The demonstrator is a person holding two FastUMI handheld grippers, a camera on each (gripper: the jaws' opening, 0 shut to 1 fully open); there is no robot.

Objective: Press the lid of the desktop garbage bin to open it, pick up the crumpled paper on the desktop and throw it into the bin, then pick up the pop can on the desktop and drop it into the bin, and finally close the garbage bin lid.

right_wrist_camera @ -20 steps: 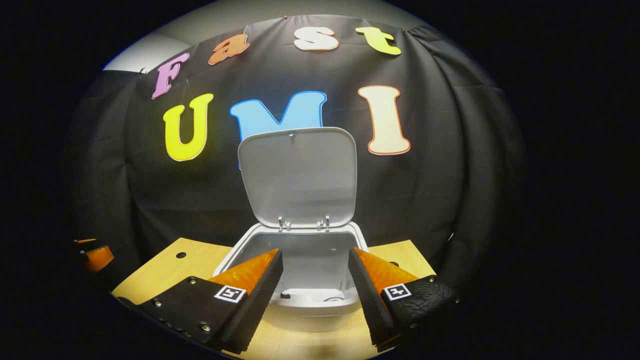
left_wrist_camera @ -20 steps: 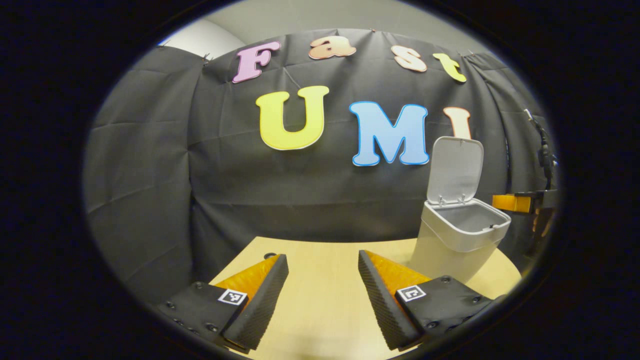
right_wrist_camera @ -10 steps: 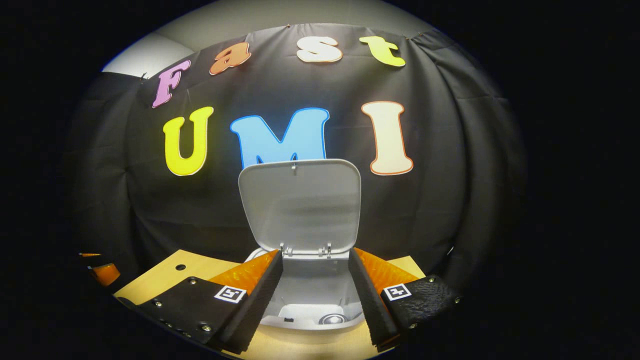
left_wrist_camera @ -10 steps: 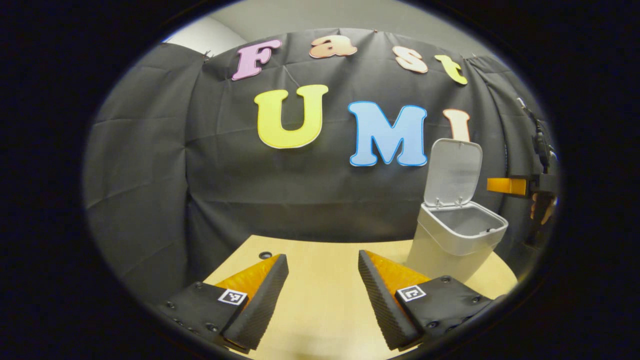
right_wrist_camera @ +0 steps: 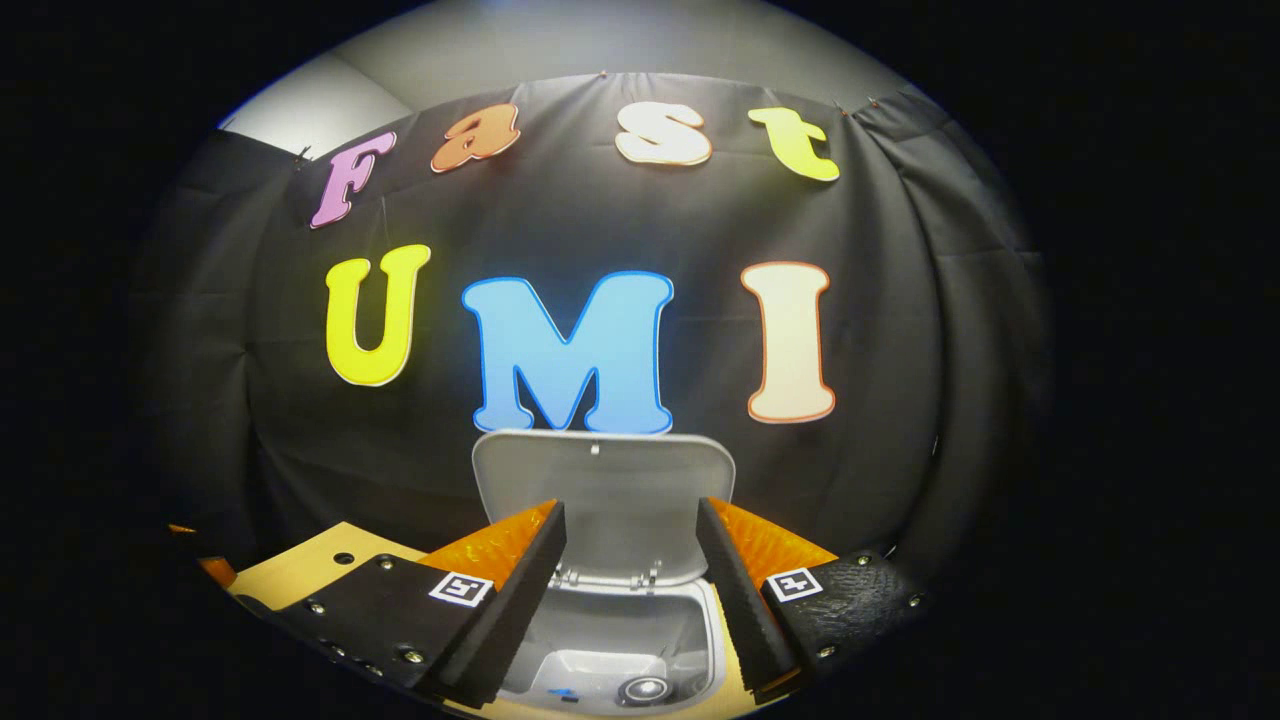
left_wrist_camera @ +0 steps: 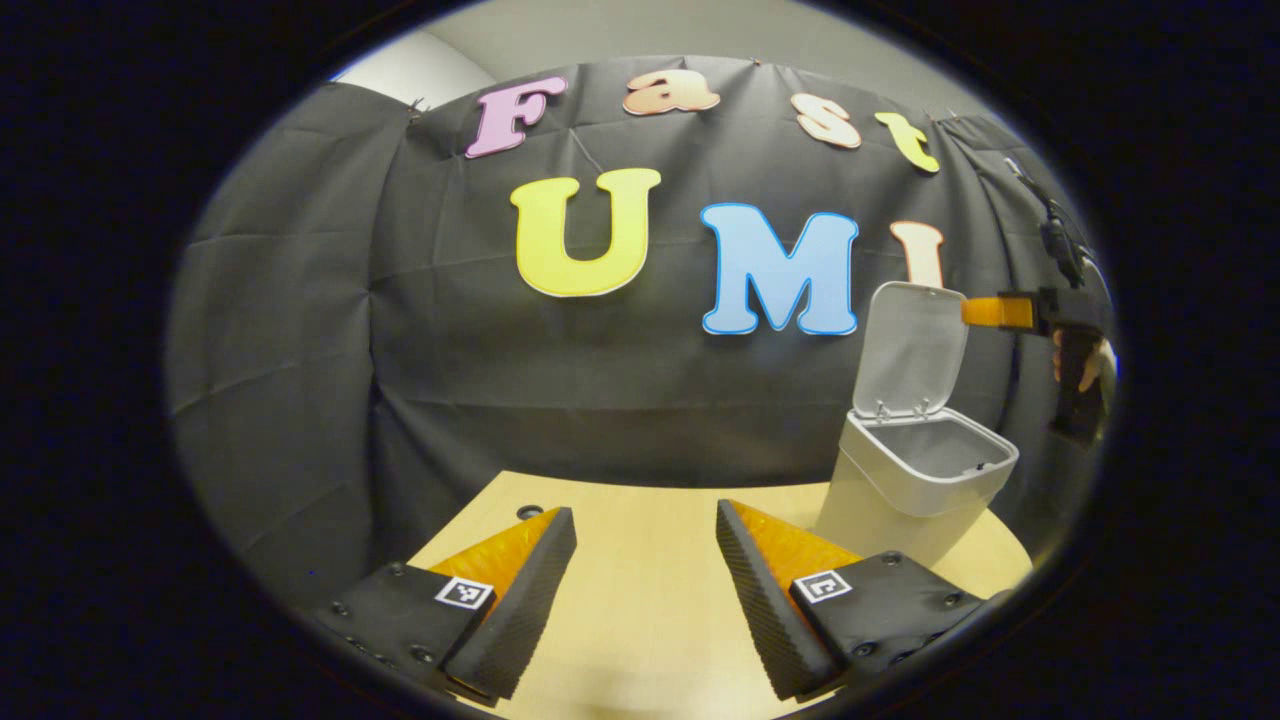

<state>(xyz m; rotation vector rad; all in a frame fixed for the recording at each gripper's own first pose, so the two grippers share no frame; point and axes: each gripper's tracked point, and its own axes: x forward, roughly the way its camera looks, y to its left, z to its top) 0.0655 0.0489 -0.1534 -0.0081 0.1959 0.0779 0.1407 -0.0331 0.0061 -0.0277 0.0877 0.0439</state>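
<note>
step: close bin | right gripper (right_wrist_camera: 630, 590) spread, empty, above bin (right_wrist_camera: 620, 650) | lid (right_wrist_camera: 603, 500) upright just ahead, light, hinged; we push its top edge | left gripper (left_wrist_camera: 645, 590) spread over surface (left_wrist_camera: 640, 620)

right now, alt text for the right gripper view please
The right gripper, fingers apart and holding nothing, hangs above an open grey bin. The bin's lid stands upright behind the fingers. Something round lies at the bottom of the bin. A wooden table shows at the lower left.
</note>
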